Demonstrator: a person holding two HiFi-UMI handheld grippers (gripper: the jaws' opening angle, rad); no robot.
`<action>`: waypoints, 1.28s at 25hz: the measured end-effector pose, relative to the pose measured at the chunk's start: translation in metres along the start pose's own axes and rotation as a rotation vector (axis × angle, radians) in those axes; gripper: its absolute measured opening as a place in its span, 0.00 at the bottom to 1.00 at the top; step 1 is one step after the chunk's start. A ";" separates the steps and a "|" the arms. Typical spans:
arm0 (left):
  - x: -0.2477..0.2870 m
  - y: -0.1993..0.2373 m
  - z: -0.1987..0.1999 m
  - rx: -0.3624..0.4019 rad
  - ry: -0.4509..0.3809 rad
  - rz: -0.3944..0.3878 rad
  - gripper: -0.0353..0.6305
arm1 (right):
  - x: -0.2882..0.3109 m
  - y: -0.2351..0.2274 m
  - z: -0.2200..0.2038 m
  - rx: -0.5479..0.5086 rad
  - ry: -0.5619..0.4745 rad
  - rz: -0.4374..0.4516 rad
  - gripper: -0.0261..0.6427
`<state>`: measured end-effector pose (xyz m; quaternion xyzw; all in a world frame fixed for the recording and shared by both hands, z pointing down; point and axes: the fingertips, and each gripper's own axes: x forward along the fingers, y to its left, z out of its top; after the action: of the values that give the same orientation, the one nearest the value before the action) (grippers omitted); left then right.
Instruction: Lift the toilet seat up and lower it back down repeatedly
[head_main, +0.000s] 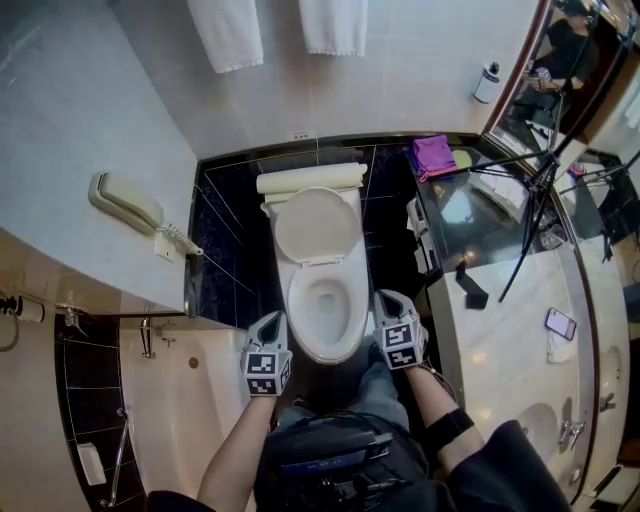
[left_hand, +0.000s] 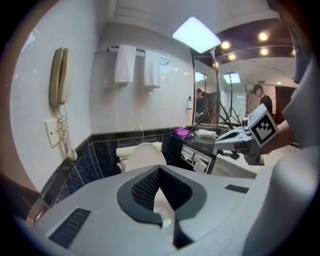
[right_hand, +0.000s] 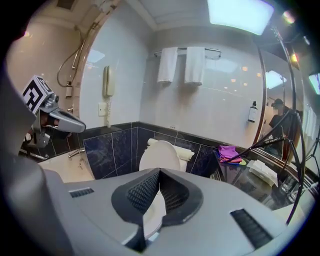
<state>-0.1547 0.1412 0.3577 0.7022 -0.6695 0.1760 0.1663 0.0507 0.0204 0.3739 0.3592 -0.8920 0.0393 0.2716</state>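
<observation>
Between the bathtub (head_main: 190, 400) on one side and the pale vanity tabletop (head_main: 510, 330) on the other, a white toilet stands against a dark-tiled wall. Its toilet seat (head_main: 317, 225), a solid white oval, is raised and leans back against the tank, where a rolled white towel (head_main: 312, 178) lies across the top. Whether a separate ring is folded up with it or still rests on the rim cannot be told. The open bowl (head_main: 325, 345) lies in front of the seat, toward the person. The left tongs (head_main: 268, 325) hang just off the bowl's front left edge, and the right tongs (head_main: 390, 303) sit close beside its right rim, so the bowl's front lies between them. Both point toward the wall, with the raised seat well beyond their tips and touching neither. In the left gripper view and in the right gripper view alike, the dark ribbed pads meet at their far tips. Both pairs are pressed together and pinch nothing, and the upright seat shows just past the tips, with a slice of white bowl showing in the gap behind them. A corded wall phone (head_main: 125, 200) hangs to the left, two white towels (head_main: 228, 30) hang above the tank, and a purple cloth (head_main: 433, 153) lies at the tabletop's far corner.
</observation>
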 end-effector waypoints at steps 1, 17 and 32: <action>-0.004 0.001 0.007 -0.006 -0.013 0.001 0.05 | -0.006 -0.004 0.003 0.015 -0.005 -0.003 0.06; -0.030 0.027 0.038 -0.032 -0.088 0.040 0.05 | -0.035 -0.017 -0.013 0.067 0.013 -0.046 0.06; 0.005 0.005 0.022 0.018 -0.066 0.008 0.05 | -0.001 -0.025 -0.063 0.178 0.123 -0.025 0.13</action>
<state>-0.1591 0.1260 0.3405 0.7064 -0.6759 0.1593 0.1370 0.0962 0.0190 0.4236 0.3901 -0.8620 0.1369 0.2933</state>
